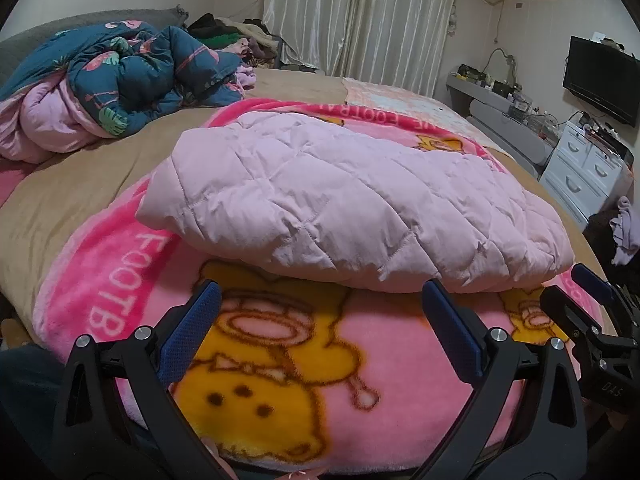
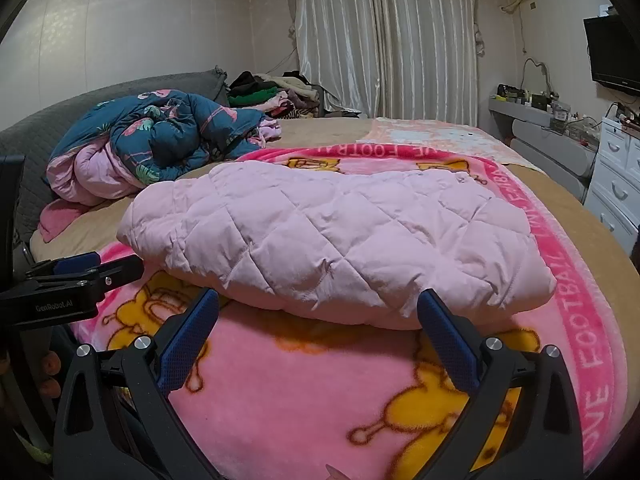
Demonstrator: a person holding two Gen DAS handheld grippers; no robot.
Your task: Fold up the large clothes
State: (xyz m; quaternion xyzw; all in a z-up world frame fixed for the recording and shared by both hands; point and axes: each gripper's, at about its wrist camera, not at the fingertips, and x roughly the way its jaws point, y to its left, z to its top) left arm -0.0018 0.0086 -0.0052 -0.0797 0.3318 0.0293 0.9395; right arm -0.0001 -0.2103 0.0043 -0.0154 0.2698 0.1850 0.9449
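A pale pink quilted jacket (image 1: 344,200) lies folded in a thick bundle on a pink cartoon blanket (image 1: 304,364) spread over the bed. It also shows in the right wrist view (image 2: 340,240). My left gripper (image 1: 320,300) is open and empty, just short of the jacket's near edge. My right gripper (image 2: 318,308) is open and empty, also just short of that edge. The right gripper shows at the right edge of the left wrist view (image 1: 588,304), and the left gripper at the left edge of the right wrist view (image 2: 92,268).
A crumpled blue flamingo-print duvet (image 1: 128,76) lies at the bed's far left. A pile of clothes (image 1: 236,36) sits at the far side by the curtains. A white drawer unit (image 1: 584,168), a grey shelf and a TV (image 1: 600,80) stand at the right.
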